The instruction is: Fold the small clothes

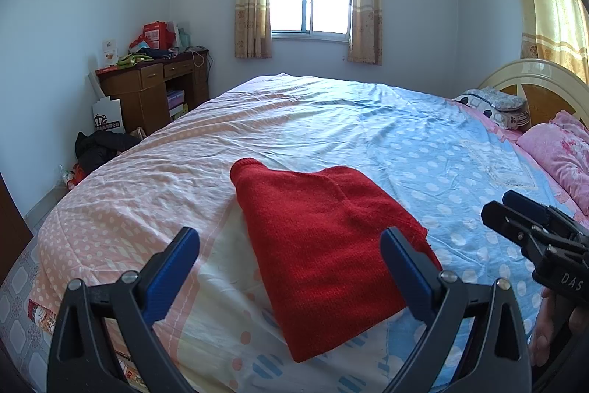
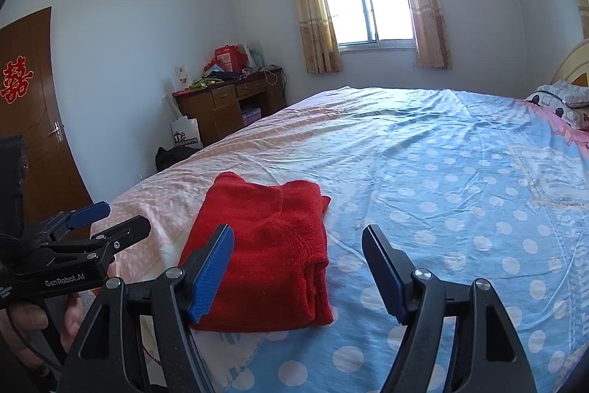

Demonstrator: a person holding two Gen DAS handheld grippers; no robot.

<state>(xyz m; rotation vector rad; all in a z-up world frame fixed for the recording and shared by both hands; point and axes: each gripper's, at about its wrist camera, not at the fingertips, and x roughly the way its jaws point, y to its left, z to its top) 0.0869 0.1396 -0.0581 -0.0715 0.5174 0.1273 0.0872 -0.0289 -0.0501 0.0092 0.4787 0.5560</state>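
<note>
A red knitted garment (image 1: 324, 245) lies folded into a compact rectangle on the bed, near its front edge. In the left wrist view my left gripper (image 1: 291, 242) hovers just short of it, open, the garment showing between its blue-padded fingers with no contact. The right wrist view has the same red garment (image 2: 265, 253) left of centre. My right gripper (image 2: 298, 242) is open above the sheet, its left fingertip in front of the garment's near edge, nothing held. Each gripper appears in the other's view: right gripper (image 1: 506, 205), left gripper (image 2: 117, 218).
The bed sheet (image 2: 460, 209) is blue with white dots on the right and pink on the left. Pillows (image 1: 559, 150) and a headboard (image 1: 530, 80) sit at the right. A cluttered wooden desk (image 1: 147, 87), bags and dark clothing (image 1: 99, 146) stand beside the bed. A brown door (image 2: 33, 105) is at left.
</note>
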